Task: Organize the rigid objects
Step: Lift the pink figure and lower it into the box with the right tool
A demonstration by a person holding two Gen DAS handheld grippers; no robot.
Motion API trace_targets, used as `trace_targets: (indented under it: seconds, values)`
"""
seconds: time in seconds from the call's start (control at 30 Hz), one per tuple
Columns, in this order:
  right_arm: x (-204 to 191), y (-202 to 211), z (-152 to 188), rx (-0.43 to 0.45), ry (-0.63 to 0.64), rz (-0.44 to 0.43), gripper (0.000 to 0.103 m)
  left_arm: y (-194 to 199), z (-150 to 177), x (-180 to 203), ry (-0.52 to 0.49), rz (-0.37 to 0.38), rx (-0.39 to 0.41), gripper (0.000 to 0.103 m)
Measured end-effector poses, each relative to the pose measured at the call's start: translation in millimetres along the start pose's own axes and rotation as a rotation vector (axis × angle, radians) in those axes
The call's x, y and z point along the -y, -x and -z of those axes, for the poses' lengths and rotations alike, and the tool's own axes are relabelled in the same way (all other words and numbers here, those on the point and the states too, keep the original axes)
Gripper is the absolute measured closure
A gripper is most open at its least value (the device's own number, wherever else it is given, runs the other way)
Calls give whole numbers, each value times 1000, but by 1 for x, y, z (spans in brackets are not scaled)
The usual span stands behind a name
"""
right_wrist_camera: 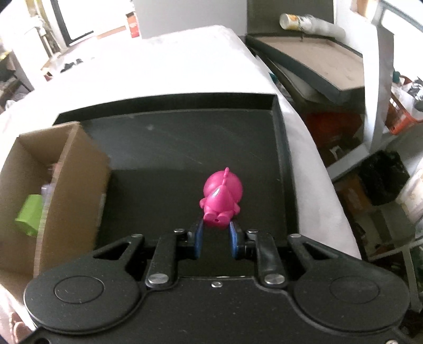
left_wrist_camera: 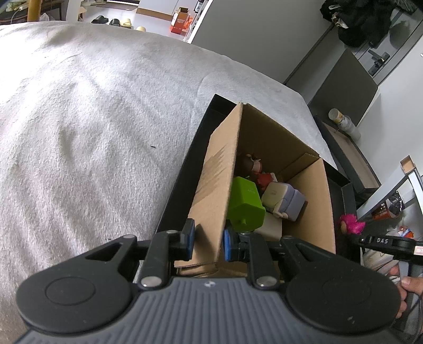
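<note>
My left gripper (left_wrist_camera: 208,242) is shut on the near side wall of an open cardboard box (left_wrist_camera: 216,169), one blue pad outside and one inside. The box stands in the left part of a black tray (right_wrist_camera: 277,105) and holds a green block (left_wrist_camera: 246,203), a lilac and cream toy (left_wrist_camera: 285,198) and a brown and red figure (left_wrist_camera: 253,164). My right gripper (right_wrist_camera: 216,232) is shut on the base of a pink toy figure (right_wrist_camera: 220,198), held over the tray's bare floor to the right of the box (right_wrist_camera: 74,172). The pink toy (left_wrist_camera: 351,225) also shows at the right edge of the left wrist view.
A pale grey blanket (left_wrist_camera: 92,119) covers the surface under the tray. Beyond the tray's right rim lie stacked dark trays (right_wrist_camera: 317,60), a tipped cylindrical can (right_wrist_camera: 304,19) and floor clutter. A person's hand (left_wrist_camera: 401,285) holds the right gripper's handle.
</note>
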State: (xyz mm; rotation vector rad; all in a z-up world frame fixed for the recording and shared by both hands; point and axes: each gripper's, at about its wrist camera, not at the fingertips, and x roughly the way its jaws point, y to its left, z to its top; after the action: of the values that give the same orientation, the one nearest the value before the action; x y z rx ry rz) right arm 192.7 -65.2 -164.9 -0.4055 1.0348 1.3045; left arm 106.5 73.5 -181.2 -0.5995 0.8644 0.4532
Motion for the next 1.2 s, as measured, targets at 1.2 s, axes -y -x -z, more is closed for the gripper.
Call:
trace_targets:
  seconds: [1.2]
  values:
    - [-130, 54, -31, 113, 72, -328, 78, 0, 2, 1, 14, 13, -5, 82]
